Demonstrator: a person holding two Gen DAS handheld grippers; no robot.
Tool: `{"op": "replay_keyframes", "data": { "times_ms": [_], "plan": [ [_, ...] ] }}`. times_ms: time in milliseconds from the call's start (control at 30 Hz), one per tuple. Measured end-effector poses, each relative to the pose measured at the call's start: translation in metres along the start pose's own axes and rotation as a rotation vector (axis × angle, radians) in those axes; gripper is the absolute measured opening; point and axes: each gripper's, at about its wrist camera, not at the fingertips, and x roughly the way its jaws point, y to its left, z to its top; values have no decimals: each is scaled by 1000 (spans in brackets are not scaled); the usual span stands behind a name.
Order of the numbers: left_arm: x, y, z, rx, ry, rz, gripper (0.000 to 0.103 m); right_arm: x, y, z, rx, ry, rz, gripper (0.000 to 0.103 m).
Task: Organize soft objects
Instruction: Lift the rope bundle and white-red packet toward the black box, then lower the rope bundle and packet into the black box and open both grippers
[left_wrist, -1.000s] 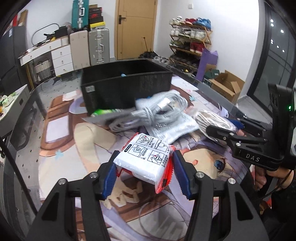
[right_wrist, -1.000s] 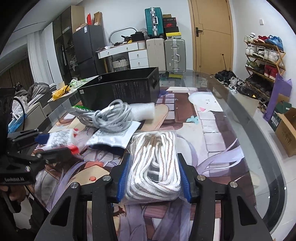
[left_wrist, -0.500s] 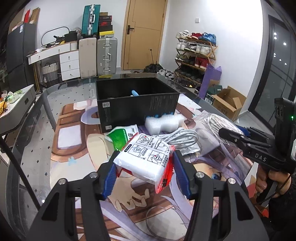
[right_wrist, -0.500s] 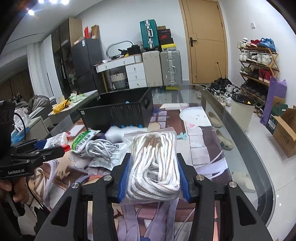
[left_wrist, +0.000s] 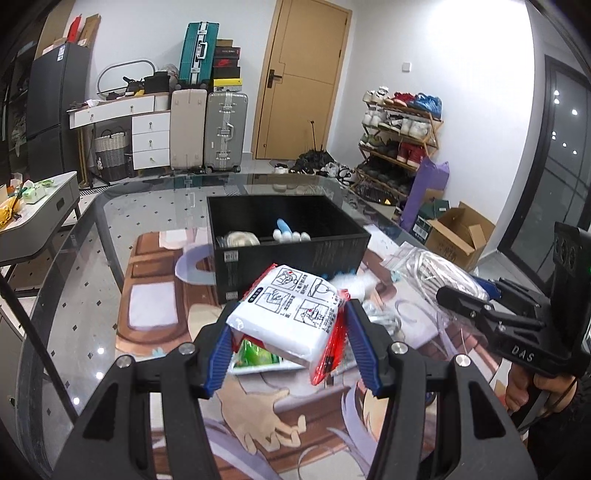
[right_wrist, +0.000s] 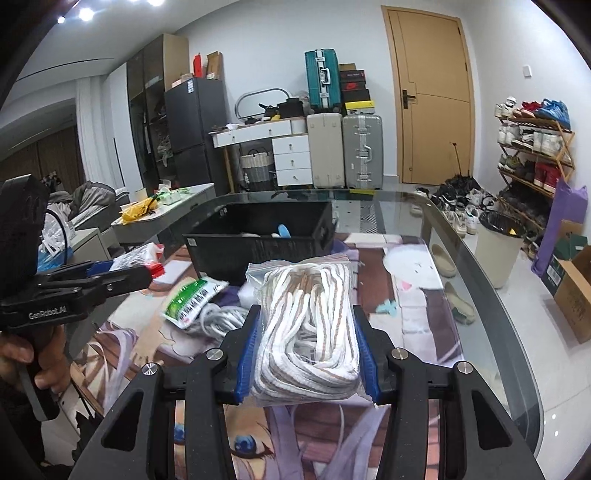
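Note:
My left gripper is shut on a white tissue pack with red edges, held above the table in front of the black box. My right gripper is shut on a clear bag of white rope, also lifted, right of the left one. The box holds a few soft items, one pale blue. A green packet and a grey cable bundle lie on the table before the box. The left gripper also shows in the right wrist view.
The glass table carries a printed anime mat. Its curved edge runs along the right. A bin, a shoe rack and cardboard boxes stand on the floor beyond.
Both grippers have risen with their loads and tilted up. The box interior has come into view and the loose items on the table lie lower in the frames.

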Motion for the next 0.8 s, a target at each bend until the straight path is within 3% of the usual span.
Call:
{"op": "replay_keyframes", "data": {
  "times_ms": [333,800],
  "plan": [
    [4,4,22,-14,-43,9,56,5,9,30,-52,-36,14,46],
    [19,11,46,-5,-48,21,56,33,13,69,-107,-1,38,46]
  ]
}}
